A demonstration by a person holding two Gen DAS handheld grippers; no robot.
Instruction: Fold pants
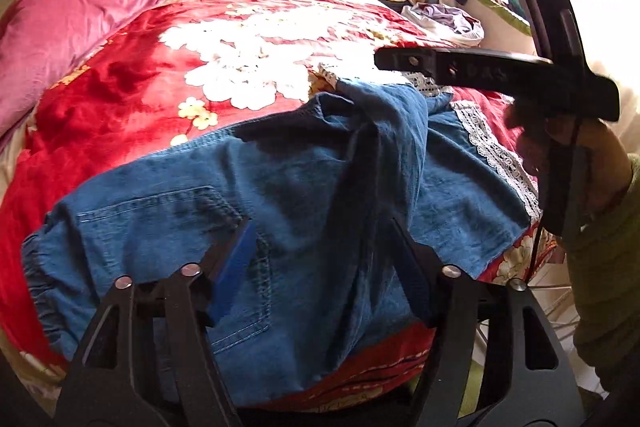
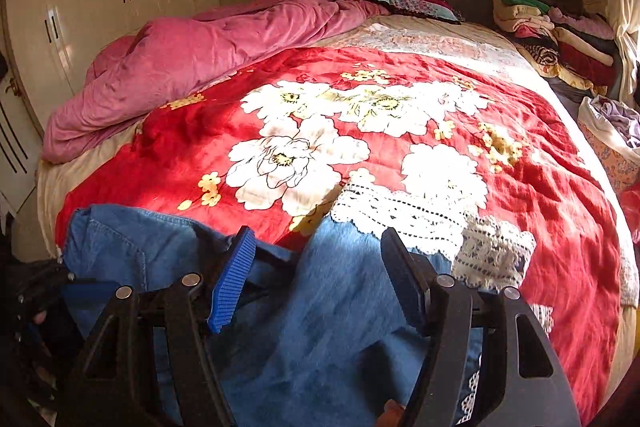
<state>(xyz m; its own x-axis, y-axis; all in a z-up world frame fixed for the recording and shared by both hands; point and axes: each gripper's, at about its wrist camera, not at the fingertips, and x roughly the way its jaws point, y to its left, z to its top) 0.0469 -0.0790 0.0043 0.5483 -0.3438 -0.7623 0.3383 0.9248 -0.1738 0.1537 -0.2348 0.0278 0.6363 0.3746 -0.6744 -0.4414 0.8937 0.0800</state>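
Two open grippers (image 1: 320,247) (image 2: 318,275), one pair of pants (image 1: 280,195).

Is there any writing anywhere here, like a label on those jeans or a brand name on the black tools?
None can be read: the jeans show only stitching and a back pocket, the red floral blanket only flowers, and the left gripper and right gripper carry no visible lettering.

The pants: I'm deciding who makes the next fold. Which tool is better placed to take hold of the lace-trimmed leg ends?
Probably the right tool: it hangs open over the pants close to the lace trim. The left tool, also open, hangs over the back pocket, nearer the waist.
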